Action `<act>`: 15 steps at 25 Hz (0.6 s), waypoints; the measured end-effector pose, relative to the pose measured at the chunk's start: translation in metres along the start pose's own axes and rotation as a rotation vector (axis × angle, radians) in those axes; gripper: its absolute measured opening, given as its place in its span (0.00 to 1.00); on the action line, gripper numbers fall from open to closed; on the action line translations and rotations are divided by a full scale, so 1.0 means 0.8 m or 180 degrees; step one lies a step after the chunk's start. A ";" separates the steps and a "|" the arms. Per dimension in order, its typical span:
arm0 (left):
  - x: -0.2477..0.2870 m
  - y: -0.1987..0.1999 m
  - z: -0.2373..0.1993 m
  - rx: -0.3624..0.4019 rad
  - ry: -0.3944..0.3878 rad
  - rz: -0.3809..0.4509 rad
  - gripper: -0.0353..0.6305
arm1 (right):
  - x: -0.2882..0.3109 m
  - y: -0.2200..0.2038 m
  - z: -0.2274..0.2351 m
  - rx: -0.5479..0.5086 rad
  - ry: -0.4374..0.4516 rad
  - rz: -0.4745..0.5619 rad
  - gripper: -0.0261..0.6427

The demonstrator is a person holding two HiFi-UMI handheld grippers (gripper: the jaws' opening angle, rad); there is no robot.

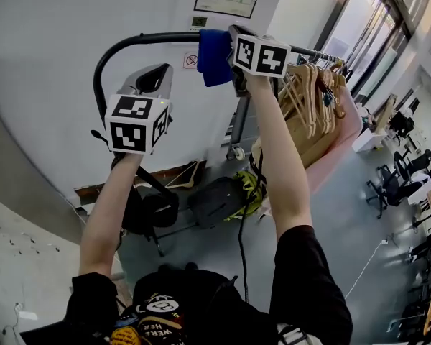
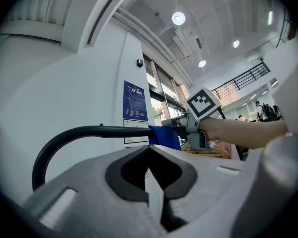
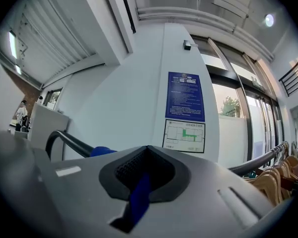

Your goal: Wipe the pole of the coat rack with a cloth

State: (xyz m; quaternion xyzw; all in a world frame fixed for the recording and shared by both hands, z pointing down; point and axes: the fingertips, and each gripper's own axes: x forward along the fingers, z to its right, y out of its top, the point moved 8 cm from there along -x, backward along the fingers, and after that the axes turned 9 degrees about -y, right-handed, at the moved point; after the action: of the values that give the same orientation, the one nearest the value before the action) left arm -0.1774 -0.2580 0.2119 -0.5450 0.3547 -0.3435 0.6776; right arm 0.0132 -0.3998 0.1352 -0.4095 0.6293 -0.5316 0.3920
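Blue fabric cloth (image 1: 214, 56) drapes over the black curved metal coat-rack pole (image 1: 140, 42) at 12 o'clock, pinched between the closed jaws of the right tool (image 1: 237, 69). The left tool (image 1: 152, 79), at 10 o'clock just below the pole's bend, has its jaws together with nothing between them. Wooden hangers (image 1: 309, 103) crowd the pole at 2 o'clock.

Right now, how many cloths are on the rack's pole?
1: a blue cloth on the top pole near its bend, clamped in the right hand-held gripper. The hangers could hide another farther along.
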 end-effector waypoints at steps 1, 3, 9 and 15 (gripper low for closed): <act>0.001 0.001 0.002 0.0015 0.0008 -0.0005 0.06 | 0.001 0.000 -0.003 0.0008 0.0034 -0.0016 0.04; 0.002 0.002 0.004 0.0022 0.0036 0.0002 0.06 | 0.004 0.003 -0.016 0.0020 0.0132 -0.0038 0.04; -0.009 -0.006 -0.002 -0.0081 0.0155 0.0027 0.06 | 0.008 0.014 -0.092 -0.0100 0.0413 -0.0040 0.04; -0.032 -0.006 -0.016 -0.0087 0.0290 0.0051 0.06 | 0.004 0.025 -0.165 -0.0266 0.0522 0.0009 0.04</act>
State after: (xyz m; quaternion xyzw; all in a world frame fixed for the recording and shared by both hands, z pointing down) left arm -0.2017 -0.2436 0.2177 -0.5351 0.3942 -0.3577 0.6560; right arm -0.1127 -0.3550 0.1319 -0.3797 0.6815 -0.5361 0.3225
